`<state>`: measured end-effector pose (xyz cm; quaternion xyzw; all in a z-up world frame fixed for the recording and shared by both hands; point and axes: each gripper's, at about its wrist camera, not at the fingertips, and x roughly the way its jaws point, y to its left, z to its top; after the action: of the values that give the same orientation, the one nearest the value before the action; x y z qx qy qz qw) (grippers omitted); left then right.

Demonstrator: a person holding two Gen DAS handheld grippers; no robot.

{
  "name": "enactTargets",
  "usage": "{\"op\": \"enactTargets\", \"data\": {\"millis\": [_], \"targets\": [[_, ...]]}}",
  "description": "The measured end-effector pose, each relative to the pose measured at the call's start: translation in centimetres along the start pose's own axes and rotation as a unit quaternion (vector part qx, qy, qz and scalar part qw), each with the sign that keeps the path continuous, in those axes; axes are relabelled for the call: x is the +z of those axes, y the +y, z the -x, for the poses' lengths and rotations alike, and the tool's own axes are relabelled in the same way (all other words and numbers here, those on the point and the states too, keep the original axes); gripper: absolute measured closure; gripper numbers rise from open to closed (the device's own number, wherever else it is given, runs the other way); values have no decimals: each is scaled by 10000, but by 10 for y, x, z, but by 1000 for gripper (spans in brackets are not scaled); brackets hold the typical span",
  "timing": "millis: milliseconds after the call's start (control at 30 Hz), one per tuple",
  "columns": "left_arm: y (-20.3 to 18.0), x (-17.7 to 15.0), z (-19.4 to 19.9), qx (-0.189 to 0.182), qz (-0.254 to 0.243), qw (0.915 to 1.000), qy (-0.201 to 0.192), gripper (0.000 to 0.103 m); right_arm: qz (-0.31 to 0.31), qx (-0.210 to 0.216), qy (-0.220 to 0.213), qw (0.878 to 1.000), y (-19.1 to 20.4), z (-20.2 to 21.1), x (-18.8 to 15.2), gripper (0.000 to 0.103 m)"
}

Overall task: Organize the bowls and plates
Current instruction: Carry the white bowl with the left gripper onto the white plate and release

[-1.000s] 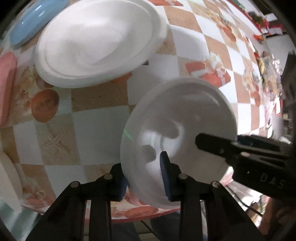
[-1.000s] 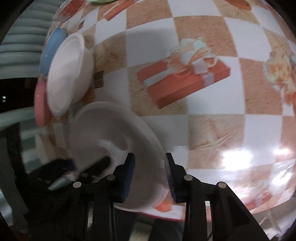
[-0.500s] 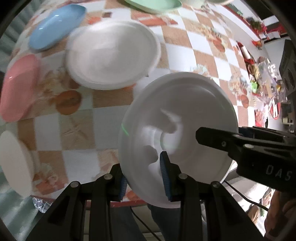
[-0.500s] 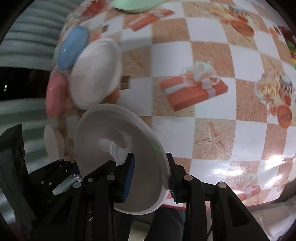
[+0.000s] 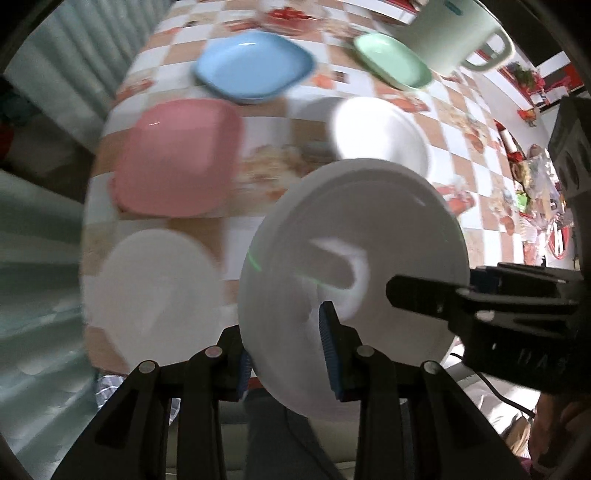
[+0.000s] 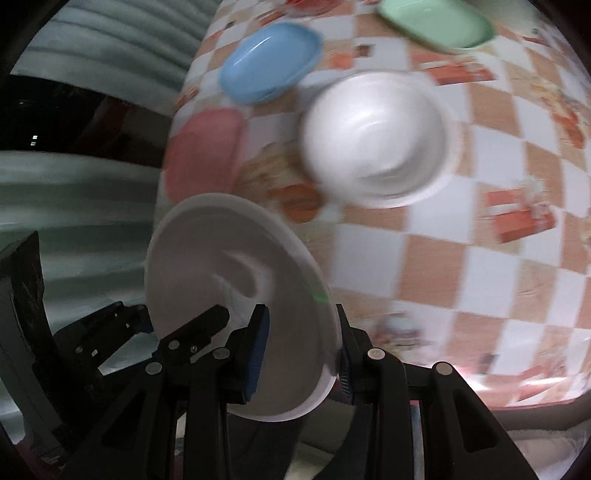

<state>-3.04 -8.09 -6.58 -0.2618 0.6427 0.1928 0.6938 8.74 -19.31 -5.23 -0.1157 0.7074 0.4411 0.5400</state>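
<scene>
Both grippers hold one white plate (image 5: 369,236) (image 6: 221,266) by opposite rims, tilted and lifted above the checkered table (image 6: 480,184). My left gripper (image 5: 288,350) is shut on its near rim. My right gripper (image 6: 301,354) is shut on the other rim, and its fingers (image 5: 424,295) show in the left wrist view. On the table lie a white bowl (image 5: 380,136) (image 6: 373,140), a pink plate (image 5: 173,158) (image 6: 203,155), a blue plate (image 5: 255,66) (image 6: 269,62), a green plate (image 5: 391,59) (image 6: 436,22) and another white plate (image 5: 151,291).
A large pale green mug (image 5: 454,33) stands at the far side. The table's near edge runs below the held plate. A corrugated grey surface (image 6: 92,192) lies left of the table. Cluttered items (image 5: 532,177) sit at the far right.
Both grippers have lifted the white plate higher and swung it left, toward the pink and blue plates. The view is motion-blurred.
</scene>
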Motion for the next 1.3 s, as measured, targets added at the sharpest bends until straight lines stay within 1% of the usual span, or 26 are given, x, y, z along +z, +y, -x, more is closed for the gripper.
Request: {"op": "enactTargets", "data": {"millis": [167, 333, 433, 567, 633, 667, 767, 900, 1000, 1033, 1067, 1100, 1133, 1167, 1200, 1233, 1267, 1300], "targets": [[49, -12, 10, 5, 140, 9999, 30, 69, 193, 34, 91, 9998, 48, -17, 1, 67], [71, -24, 11, -4, 340, 9994, 30, 69, 402, -67, 214, 9989, 83, -32, 7, 67], [80, -28, 9, -51, 449, 9990, 44, 69, 491, -116, 289, 9983, 93, -34, 8, 67], [98, -30, 7, -21, 590, 9982, 67, 69, 626, -222, 370, 9971, 114, -53, 22, 67], [104, -29, 5, 4, 642, 9979, 52, 69, 670, -253, 389, 9967, 117, -55, 23, 67], [107, -29, 3, -8, 665, 9978, 49, 69, 686, -274, 403, 9965, 112, -54, 20, 67], [113, -27, -4, 48, 691, 9976, 89, 69, 666, -304, 458, 9963, 111, -68, 23, 67], [116, -26, -16, 173, 605, 9979, 149, 69, 645, -368, 501, 9960, 112, -79, 28, 67], [117, -26, -25, 199, 561, 9980, 207, 69, 641, -429, 522, 9957, 114, -88, 34, 67], [117, -26, -28, 216, 554, 9980, 214, 67, 635, -435, 547, 9955, 114, -89, 36, 66], [117, -26, -31, 231, 537, 9980, 228, 63, 625, -420, 554, 9956, 114, -91, 37, 66], [117, -26, -33, 210, 512, 9982, 227, 61, 622, -409, 546, 9957, 115, -92, 38, 66], [117, -26, -35, 194, 490, 9984, 200, 57, 620, -392, 546, 9958, 115, -94, 39, 66], [116, -25, -36, 202, 470, 9985, 194, 49, 609, -360, 558, 9959, 114, -96, 39, 66], [116, -26, -36, 254, 445, 9985, 187, 45, 606, -336, 563, 9960, 112, -98, 37, 54], [116, -26, -35, 313, 437, 9984, 166, 34, 607, -334, 542, 9961, 112, -98, 36, 40], [116, -26, -35, 377, 454, 9982, 131, 26, 609, -350, 496, 9963, 111, -97, 35, 11], [117, -26, -35, 396, 489, 9980, 107, 24, 619, -343, 454, 9965, 112, -95, 35, 4]]}}
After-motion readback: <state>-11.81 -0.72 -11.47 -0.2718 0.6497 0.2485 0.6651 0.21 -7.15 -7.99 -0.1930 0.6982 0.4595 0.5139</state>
